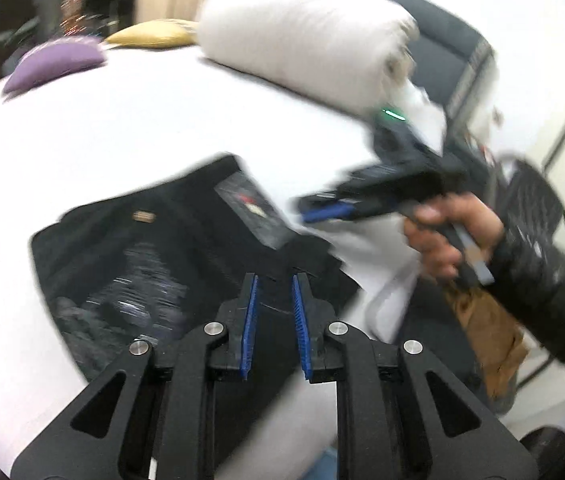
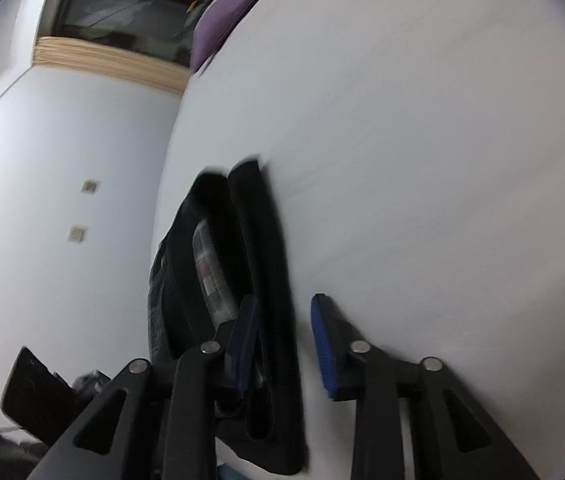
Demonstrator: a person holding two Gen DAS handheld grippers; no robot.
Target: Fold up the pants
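The black pants (image 1: 154, 256) lie folded in a compact block on the white bed (image 1: 122, 128). A label patch (image 1: 256, 212) shows on their top. My left gripper (image 1: 275, 280) is open just above the pants' near edge, with nothing between its blue pads. My right gripper (image 1: 322, 210) is open and held in the air to the right of the pants in the left wrist view. In the right wrist view the pants (image 2: 250, 280) lie edge-on, and my right gripper (image 2: 284, 312) is open over their near end, empty.
A white folded duvet (image 1: 302, 48) lies at the back of the bed, with a purple cushion (image 1: 54, 64) and a yellow cushion (image 1: 150, 34) at the far left. A dark chair (image 1: 454, 60) stands behind the bed. A white wall (image 2: 62, 160) borders the bed.
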